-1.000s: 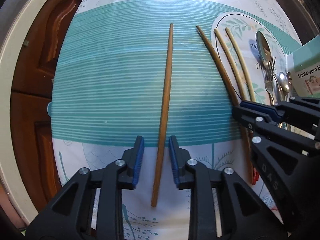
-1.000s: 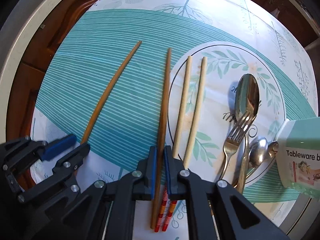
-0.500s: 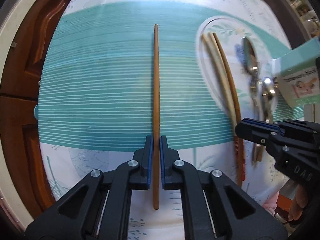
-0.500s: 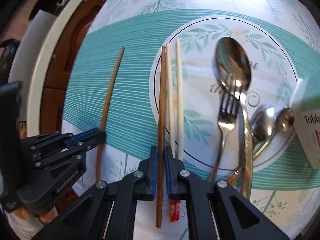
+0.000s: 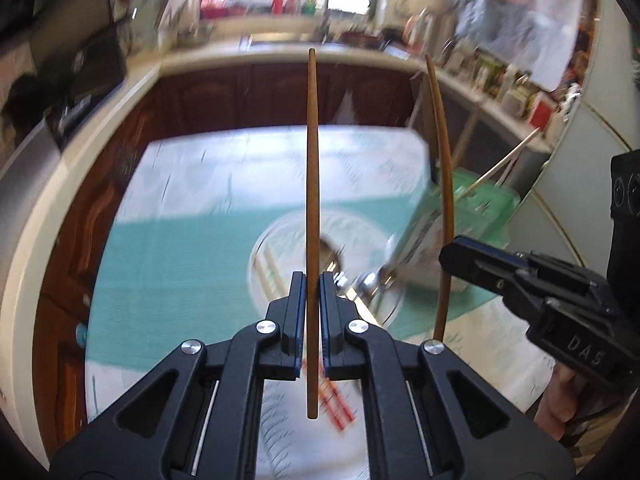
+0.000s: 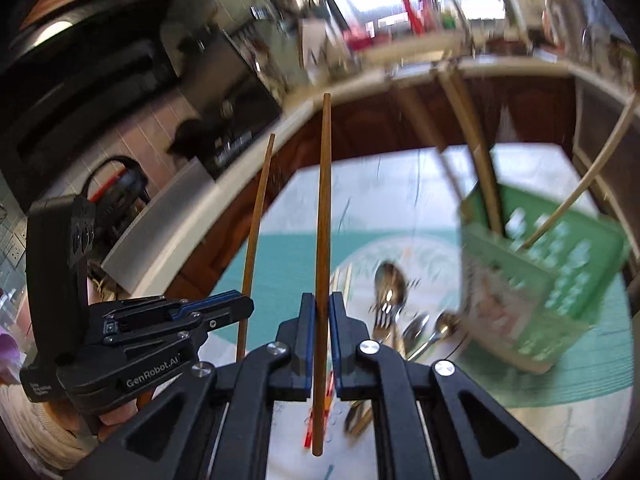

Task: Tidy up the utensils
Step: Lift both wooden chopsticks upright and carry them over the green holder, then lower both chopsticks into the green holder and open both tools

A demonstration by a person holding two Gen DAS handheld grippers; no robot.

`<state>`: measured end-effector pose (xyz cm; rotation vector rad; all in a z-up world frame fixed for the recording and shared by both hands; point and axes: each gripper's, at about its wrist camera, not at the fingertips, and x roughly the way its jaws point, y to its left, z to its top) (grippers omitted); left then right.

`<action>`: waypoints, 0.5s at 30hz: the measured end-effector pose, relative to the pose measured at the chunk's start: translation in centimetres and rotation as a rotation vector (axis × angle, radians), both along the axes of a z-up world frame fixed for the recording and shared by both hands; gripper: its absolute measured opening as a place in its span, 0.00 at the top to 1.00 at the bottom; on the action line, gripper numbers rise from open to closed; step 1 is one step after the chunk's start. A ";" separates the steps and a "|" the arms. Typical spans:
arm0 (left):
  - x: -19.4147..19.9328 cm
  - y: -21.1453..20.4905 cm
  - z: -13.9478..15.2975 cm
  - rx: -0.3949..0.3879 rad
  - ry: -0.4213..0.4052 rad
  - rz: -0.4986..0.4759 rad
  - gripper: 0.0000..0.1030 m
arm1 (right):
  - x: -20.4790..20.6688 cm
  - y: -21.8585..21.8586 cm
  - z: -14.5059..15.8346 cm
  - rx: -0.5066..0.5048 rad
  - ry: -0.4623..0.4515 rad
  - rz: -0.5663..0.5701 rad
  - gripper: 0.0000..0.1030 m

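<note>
Two brown chopsticks are up off the table [image 5: 168, 240], left gripper [image 5: 314, 312] pinching one [image 5: 312, 168], right gripper [image 6: 322, 328] pinching the other [image 6: 323, 208]. Carrying step, I'd say; next, tip both into the green tableware box [image 6: 560, 280] at right.

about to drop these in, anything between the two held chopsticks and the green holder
Nothing visible blocks the way. The left chopstick and right chopstick are held above the table, and the green holder already has sticks in it but looks open on top.
</note>
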<state>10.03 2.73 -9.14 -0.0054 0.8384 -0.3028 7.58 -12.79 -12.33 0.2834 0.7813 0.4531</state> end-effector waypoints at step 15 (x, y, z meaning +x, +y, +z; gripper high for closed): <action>3.9 -14.4 5.8 -0.120 -0.188 -0.204 0.96 | -0.3 -9.8 7.3 -0.040 -0.308 -0.236 0.94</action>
